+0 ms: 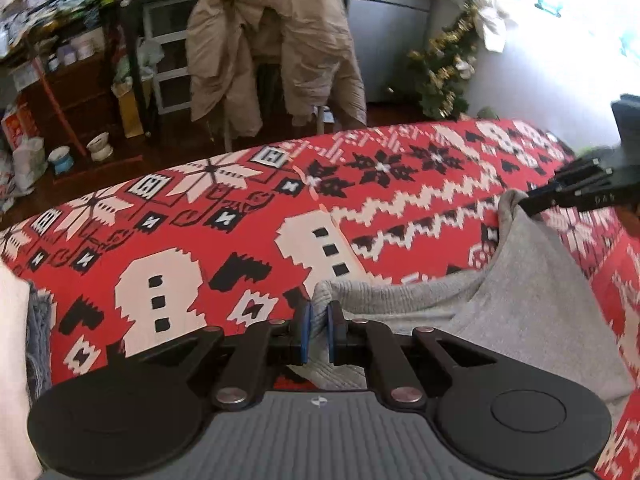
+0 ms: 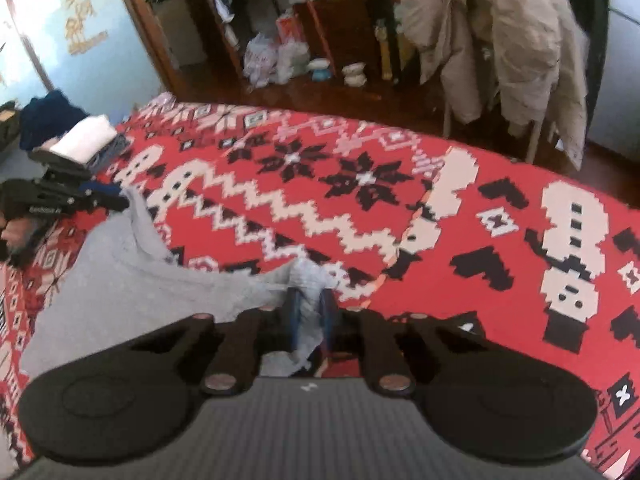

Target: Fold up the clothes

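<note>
A grey sweatshirt (image 1: 520, 304) lies spread on the red patterned bedspread (image 1: 200, 240), and both grippers hold its far edge. In the left wrist view my left gripper (image 1: 319, 322) is shut with its blue pads on the ribbed hem. My right gripper (image 1: 530, 201) reaches in from the right edge, pinching another part of the same edge and lifting it slightly. The right wrist view shows the right gripper (image 2: 310, 312) shut on a bunched fold of the sweatshirt (image 2: 120, 280). There the left gripper (image 2: 122, 202) clamps the cloth at far left.
A stack of folded clothes (image 2: 80, 140), white, grey-blue and dark, sits at the bed's left end. Beyond the bed stands a chair draped with a beige coat (image 1: 272, 40), cluttered shelves (image 1: 60, 52), bowls on the wooden floor (image 1: 98, 146) and a tinsel garland (image 1: 444, 68).
</note>
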Action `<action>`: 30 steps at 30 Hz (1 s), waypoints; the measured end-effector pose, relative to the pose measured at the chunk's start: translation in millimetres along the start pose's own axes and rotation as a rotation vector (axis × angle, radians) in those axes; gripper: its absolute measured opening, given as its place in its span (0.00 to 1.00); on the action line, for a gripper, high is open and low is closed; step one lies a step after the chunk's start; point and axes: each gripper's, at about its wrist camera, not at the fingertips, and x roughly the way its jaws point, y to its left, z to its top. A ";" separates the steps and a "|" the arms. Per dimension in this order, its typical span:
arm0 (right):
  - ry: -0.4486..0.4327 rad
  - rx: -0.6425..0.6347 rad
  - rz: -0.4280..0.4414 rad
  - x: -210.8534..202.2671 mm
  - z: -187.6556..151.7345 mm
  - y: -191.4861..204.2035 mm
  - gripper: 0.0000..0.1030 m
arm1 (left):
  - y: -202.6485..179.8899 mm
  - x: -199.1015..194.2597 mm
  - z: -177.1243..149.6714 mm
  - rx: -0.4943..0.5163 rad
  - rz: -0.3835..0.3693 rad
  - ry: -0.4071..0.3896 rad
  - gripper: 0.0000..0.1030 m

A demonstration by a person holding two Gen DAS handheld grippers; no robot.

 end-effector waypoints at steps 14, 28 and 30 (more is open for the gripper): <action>-0.061 0.014 -0.128 0.1 11.8 0.0 0.33 | 4.4 -8.5 -3.6 -0.022 0.079 -0.046 0.39; -0.145 0.051 0.020 -49.8 -34.3 96.3 0.34 | -27.0 -16.2 -10.1 -0.138 -0.151 -0.043 0.35; -0.149 0.054 0.026 -52.2 -48.5 115.3 0.34 | -30.6 -2.6 -7.5 -0.123 -0.126 -0.009 0.33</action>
